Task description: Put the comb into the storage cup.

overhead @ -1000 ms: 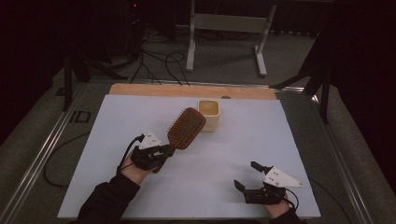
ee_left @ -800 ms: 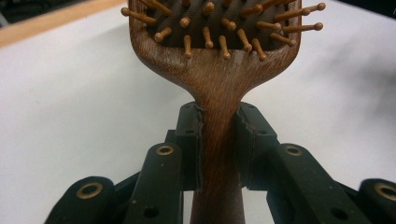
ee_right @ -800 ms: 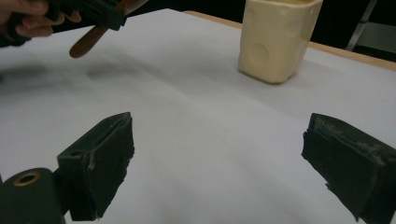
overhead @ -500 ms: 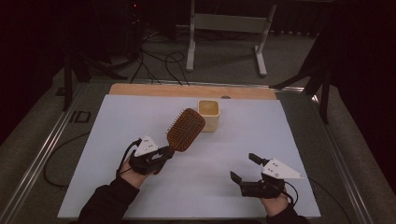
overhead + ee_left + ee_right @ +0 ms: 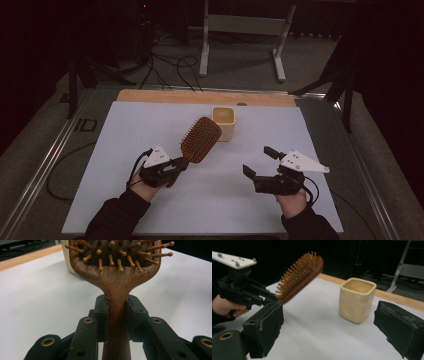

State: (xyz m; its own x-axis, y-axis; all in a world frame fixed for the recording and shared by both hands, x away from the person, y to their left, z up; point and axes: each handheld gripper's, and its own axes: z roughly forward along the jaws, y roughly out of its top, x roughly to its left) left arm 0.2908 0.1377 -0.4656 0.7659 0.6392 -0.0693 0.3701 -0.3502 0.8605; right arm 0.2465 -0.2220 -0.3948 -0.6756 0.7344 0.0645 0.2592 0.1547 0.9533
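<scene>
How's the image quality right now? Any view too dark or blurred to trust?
High view: the room is dark, but the white table is evenly lit and soft. Left gripper view: the brush handle is sharp, with no glare. Right gripper view: the brush head is slightly blurred, while the cup is clear against a black background.

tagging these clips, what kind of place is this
Probably a lab or studio set up for recording: a white-topped table in a dark room, loose cables on the floor, and a metal stand behind.

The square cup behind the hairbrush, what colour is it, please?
Cream cup, best in the right gripper view.
</scene>
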